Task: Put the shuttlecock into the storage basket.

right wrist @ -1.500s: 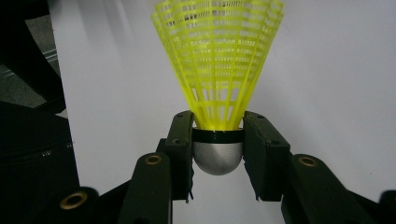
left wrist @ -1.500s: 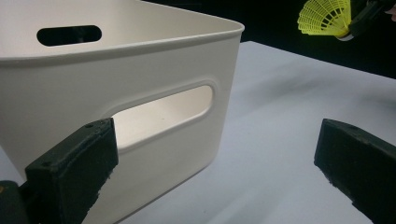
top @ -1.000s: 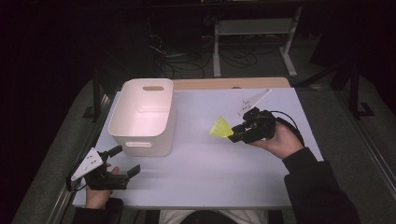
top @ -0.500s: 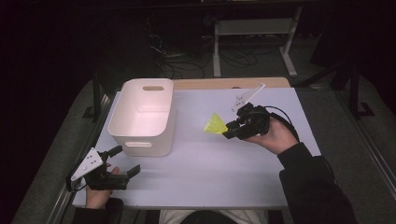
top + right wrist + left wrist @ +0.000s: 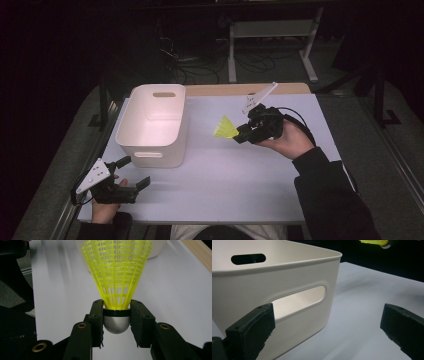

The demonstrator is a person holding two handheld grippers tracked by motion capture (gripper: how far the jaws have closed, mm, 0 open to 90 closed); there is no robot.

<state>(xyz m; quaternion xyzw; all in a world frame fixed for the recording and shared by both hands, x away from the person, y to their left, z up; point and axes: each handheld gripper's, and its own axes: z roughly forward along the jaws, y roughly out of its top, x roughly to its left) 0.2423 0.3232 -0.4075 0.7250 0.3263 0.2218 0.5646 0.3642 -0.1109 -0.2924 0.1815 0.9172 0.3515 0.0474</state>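
Partly hidden between right tool (image 5: 116,323) pads: shuttlecock (image 5: 117,277) cork.

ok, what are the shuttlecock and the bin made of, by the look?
Shuttlecock: yellow skirt looks like moulded plastic, an open lattice of thin ribs; the rounded base looks smooth and grey-white, material unclear, with a black band above it.
Bin: likely moulded plastic, off-white, smooth, slightly glossy, with rounded corners and cut-out handles.
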